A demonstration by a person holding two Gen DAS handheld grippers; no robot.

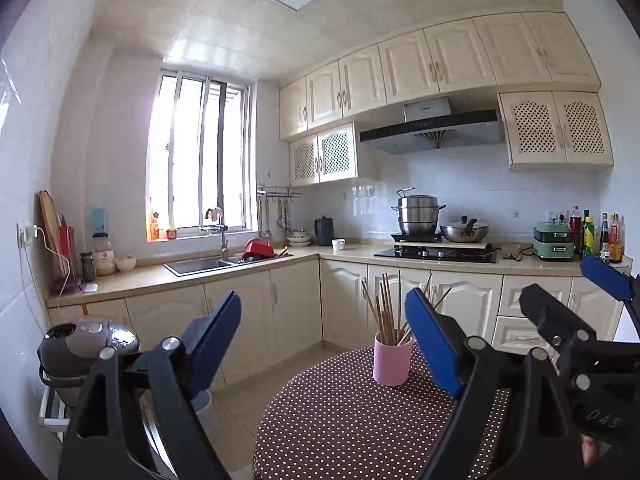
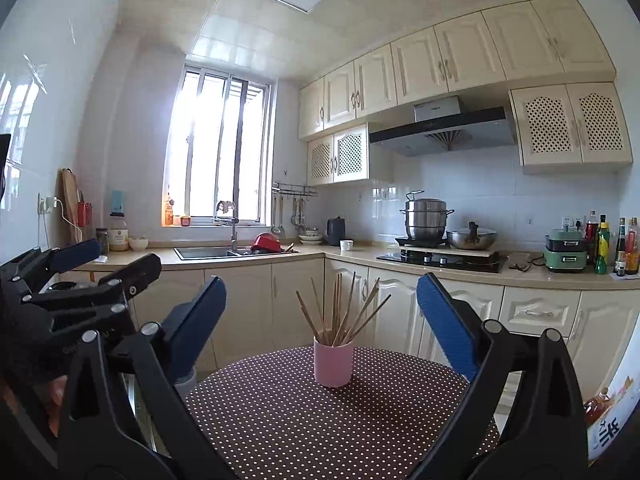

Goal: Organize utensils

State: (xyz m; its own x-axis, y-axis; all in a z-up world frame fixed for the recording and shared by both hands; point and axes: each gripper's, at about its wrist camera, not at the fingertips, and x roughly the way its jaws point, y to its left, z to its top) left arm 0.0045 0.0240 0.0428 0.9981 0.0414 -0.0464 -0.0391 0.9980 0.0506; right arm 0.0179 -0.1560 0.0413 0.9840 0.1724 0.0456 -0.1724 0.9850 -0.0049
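Note:
A pink cup [image 1: 392,364] [image 2: 333,364] stands upright near the far edge of a round table with a brown polka-dot cloth [image 1: 340,420] [image 2: 280,420]. Several wooden chopsticks [image 1: 388,308] [image 2: 340,312] fan out of it. My left gripper [image 1: 323,304] [image 2: 116,258] is open and empty, short of the cup and to its left. My right gripper [image 2: 322,286] [image 1: 572,284] is open too, level with the cup and short of it, with nothing between its blue pads. The two grippers sit side by side above the near part of the table.
Beyond the table runs an L-shaped kitchen counter with a sink [image 1: 200,266], a stove with pots [image 2: 440,256] and bottles [image 2: 616,244]. A rice cooker [image 1: 88,344] stands low at the left. A printed box [image 2: 608,420] sits at the right edge.

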